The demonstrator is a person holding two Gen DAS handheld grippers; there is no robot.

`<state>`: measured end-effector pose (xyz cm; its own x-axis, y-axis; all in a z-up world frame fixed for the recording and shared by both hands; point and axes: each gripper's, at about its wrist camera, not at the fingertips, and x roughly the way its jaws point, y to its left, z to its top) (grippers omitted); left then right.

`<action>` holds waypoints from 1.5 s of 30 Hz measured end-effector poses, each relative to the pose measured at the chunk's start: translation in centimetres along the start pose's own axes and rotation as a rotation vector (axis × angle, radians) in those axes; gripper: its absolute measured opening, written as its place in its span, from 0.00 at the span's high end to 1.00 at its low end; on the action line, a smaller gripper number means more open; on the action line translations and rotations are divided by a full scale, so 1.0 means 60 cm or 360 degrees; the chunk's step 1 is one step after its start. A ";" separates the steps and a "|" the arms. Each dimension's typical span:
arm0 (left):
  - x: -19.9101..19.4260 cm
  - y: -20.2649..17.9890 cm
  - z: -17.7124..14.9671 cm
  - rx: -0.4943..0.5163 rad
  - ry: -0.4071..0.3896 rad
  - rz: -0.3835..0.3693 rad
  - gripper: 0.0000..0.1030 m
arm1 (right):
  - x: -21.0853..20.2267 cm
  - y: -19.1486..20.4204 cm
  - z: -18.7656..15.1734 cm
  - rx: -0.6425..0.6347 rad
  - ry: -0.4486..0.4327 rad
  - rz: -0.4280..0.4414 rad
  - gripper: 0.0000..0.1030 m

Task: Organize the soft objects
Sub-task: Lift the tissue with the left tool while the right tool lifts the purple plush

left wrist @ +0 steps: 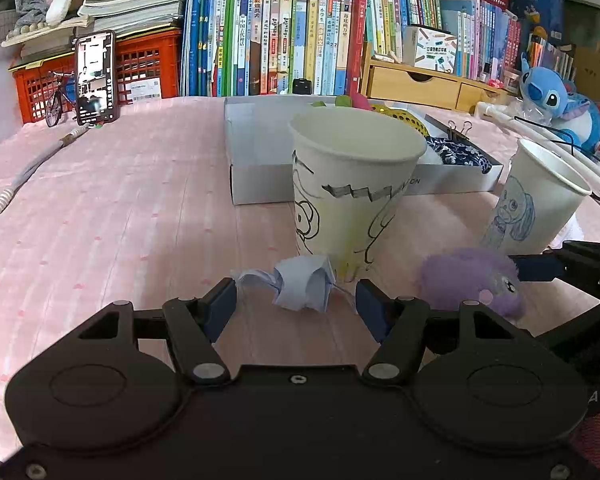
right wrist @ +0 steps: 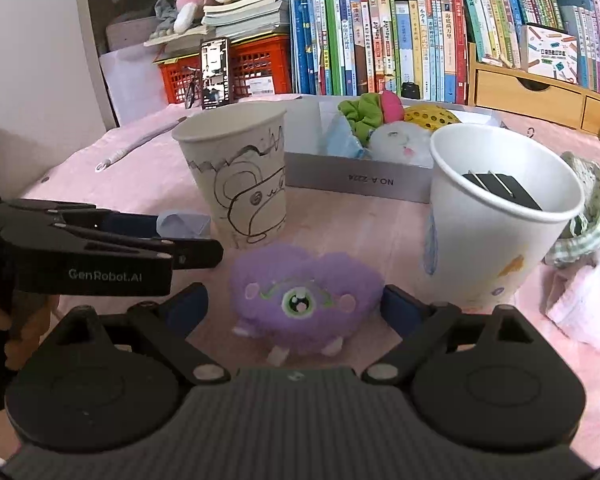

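Note:
A crumpled pale blue wad lies on the pink tablecloth between the pads of my left gripper, which is open and not pressing on it. A fluffy purple one-eyed plush sits between the wide-open fingers of my right gripper; the right pad is at its edge and the left pad stands clear. In the left wrist view the plush is off to the right. A white box behind holds several soft things.
A paper cup with a black drawing stands just beyond the wad. A second cup holds black clips. A green checked cloth and a pink cloth lie at the right. Books, a phone and a red crate line the back.

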<state>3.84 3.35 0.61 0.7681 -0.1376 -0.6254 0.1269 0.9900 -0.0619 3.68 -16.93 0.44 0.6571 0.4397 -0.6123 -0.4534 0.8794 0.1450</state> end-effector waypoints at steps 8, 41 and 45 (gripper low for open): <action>0.000 -0.003 -0.001 -0.0006 -0.0004 0.0006 0.37 | 0.005 0.006 -0.001 -0.0007 -0.0017 -0.0049 0.06; -0.005 -0.004 0.003 0.0016 -0.0004 0.0006 0.82 | 0.002 0.024 -0.012 -0.0122 -0.0081 -0.0139 0.24; -0.013 -0.007 0.006 0.0021 -0.0004 -0.0011 0.85 | 0.000 0.025 -0.009 -0.0134 -0.0088 -0.0117 0.25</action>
<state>3.44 3.04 1.40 0.7689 -0.1446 -0.6228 0.1406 0.9885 -0.0560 2.67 -15.70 0.24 0.7215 0.3859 -0.5749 -0.4500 0.8924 0.0342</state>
